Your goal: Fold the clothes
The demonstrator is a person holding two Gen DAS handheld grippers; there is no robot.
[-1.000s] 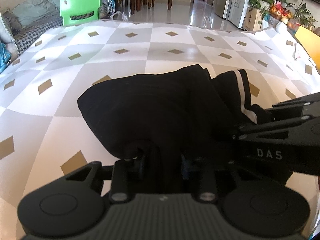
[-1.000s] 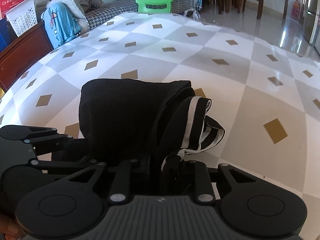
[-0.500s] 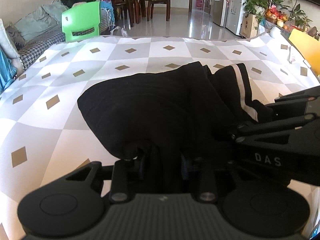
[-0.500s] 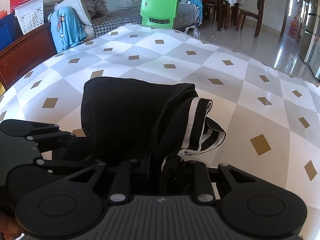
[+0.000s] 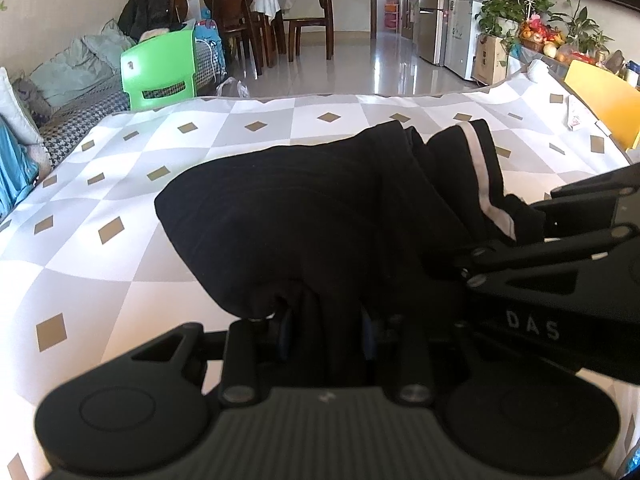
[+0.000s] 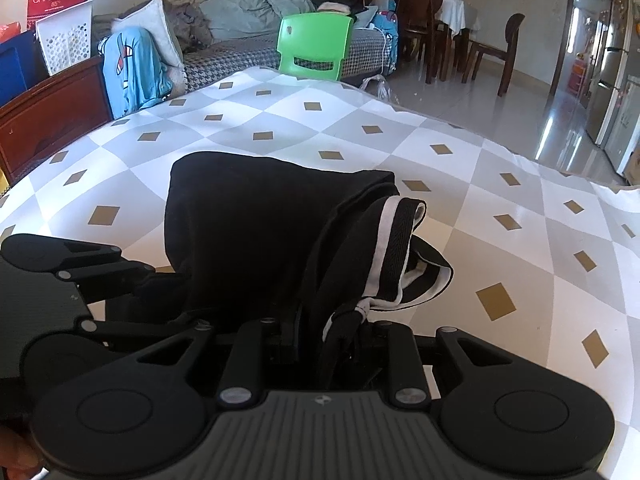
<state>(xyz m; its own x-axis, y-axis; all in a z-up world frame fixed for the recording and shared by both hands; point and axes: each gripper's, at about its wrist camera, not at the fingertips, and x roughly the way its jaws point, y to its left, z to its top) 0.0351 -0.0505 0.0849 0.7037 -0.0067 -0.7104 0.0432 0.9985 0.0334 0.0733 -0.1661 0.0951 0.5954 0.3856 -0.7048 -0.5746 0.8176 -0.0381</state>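
I hold the black garment (image 5: 312, 224) with both my grippers. My left gripper (image 5: 326, 332) has its fingers closed to a narrow gap on a thick bunch of the black cloth, which runs down between them. My right gripper (image 6: 326, 332) is the same: its fingers are pressed on the bunched cloth and on a thin black cord with a white end. From my fingers the garment hangs forward as a folded bundle, and its far end is above the checkered tabletop (image 5: 120, 184); I cannot tell if the lowest part touches the tabletop. The edge with the white stripe (image 6: 386, 240) is on the right side of the garment, near my right fingers. In the left view my right gripper (image 5: 560, 264) is just beside the garment on its right, and in the right view my left gripper (image 6: 80, 264) is just beside it on its left. The green chair (image 6: 316, 46) stands behind the far edge of the tabletop.

Compared with one second ago, my grip is not changed, but both views now show more of the room behind the tabletop and the garment is higher over the tabletop. Both hands have come up together with it.
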